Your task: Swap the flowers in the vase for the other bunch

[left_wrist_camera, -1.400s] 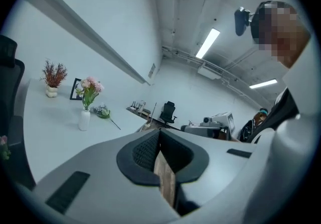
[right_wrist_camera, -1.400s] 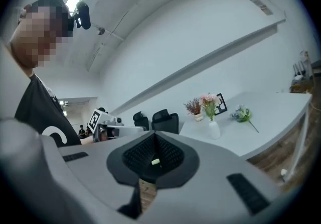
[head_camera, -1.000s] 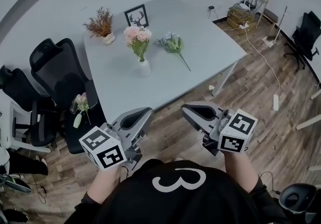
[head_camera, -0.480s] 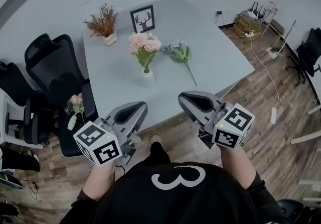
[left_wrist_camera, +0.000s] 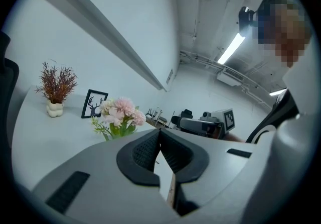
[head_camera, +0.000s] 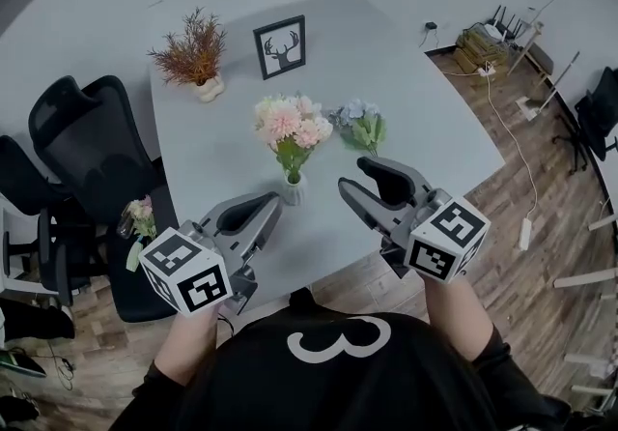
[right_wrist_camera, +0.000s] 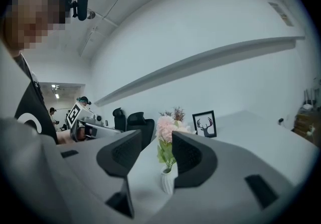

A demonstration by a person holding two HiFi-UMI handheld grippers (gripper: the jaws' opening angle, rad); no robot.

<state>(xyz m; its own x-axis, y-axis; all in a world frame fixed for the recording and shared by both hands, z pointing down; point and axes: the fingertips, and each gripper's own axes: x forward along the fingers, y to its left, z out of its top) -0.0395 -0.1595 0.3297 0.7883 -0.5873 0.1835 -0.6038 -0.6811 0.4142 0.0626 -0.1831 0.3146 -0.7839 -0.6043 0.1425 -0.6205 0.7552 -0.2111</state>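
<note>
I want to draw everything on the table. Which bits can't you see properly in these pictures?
- Stems of the blue bunch: head view, covered by the right hand-held gripper, its empty jaws just opening.
- The vase: left gripper view, hidden behind the left hand-held gripper; only the pink flowers show.
- The small bunch on the chair: head view, too small to make out.

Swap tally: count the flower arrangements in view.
4: pink bunch in the white vase, mid-table; blue bunch lying right of it; dried reddish sprigs in a pot, far left; small pink bunch on the black chair. Others may be hidden.
</note>
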